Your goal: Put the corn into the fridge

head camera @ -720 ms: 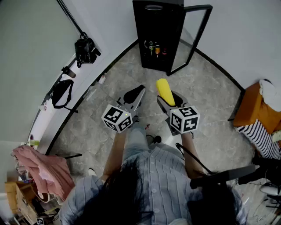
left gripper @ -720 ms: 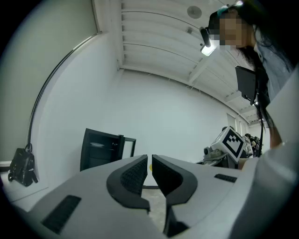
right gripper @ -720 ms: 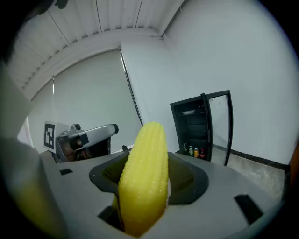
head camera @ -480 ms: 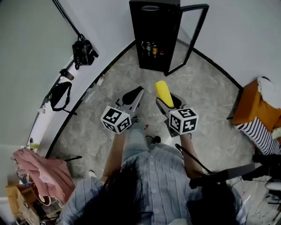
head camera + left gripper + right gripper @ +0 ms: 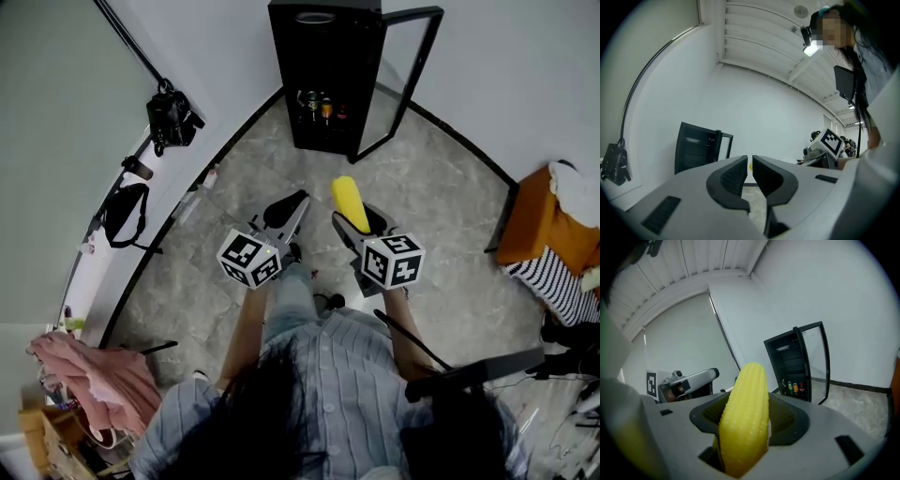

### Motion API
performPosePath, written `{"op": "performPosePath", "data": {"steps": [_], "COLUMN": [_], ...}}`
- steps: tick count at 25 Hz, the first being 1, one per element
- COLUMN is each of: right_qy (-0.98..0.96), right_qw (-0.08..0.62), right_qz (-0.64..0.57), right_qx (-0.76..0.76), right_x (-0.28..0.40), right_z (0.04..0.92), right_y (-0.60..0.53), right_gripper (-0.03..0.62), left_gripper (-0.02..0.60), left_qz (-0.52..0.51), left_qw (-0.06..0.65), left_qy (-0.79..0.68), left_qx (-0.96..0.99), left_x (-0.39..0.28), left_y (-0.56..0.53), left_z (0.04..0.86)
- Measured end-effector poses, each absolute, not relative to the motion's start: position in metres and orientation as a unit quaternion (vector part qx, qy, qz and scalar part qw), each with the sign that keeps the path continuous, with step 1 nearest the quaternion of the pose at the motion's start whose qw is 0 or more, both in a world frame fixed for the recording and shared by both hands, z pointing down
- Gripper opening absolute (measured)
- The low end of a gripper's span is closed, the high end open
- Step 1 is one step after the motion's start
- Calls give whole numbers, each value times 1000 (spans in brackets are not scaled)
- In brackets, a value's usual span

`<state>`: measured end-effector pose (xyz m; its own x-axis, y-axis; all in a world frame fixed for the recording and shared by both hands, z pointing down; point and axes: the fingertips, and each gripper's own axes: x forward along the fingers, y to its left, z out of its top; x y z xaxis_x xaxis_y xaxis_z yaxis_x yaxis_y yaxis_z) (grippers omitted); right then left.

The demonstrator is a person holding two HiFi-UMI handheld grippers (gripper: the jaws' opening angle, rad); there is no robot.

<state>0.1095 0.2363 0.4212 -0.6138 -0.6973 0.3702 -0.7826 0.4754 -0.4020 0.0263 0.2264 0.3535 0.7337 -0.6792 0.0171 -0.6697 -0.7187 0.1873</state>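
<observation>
Grey stone-look flooring [image 5: 441,202] fills the room between pale walls [image 5: 525,66] that meet at the far side. In that far corner stands a black fridge [image 5: 323,56], its glass door [image 5: 398,84] swung open to the right, and a few small bottles or cans [image 5: 323,105] stand in a row low inside. At the near edge a person in a striped shirt [image 5: 328,384] holds both arms forward. An orange box [image 5: 534,230] with striped and white cloth on it stands at the far right, a heap of pink cloth [image 5: 89,375] lies at the near left, and a black camera [image 5: 171,114] on a slanted pole and a black bag [image 5: 125,211] hang along the left wall. The left gripper [image 5: 296,200], behind its marker cube [image 5: 249,259], points toward the fridge with its ribbed pads drawn together, only a thin slit showing between them and nothing caught there. Just to its right, the right gripper [image 5: 358,223], with its own marker cube [image 5: 393,260], pinches the yellow corn [image 5: 349,199] near its lower end. The cob stands nearly upright and its rounded tip pokes out past the jaws. The corn is in the air over the floor, well short of the open fridge.
</observation>
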Motion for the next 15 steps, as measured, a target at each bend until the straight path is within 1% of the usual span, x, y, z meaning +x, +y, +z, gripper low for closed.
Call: {"op": "performPosePath", "data": {"steps": [15], "right_qy": [-814], "right_qw": [57], "right_qz": [308], "right_qx": [490], "right_x": [76], "right_z": [422], "right_y": [107], "right_gripper": [264], "left_gripper": [28], "left_qz": [4], "left_qw": [99], "left_qy": [-278], "left_qx": [956], "left_x": [4], "left_y": [81], "left_z": [357]}}
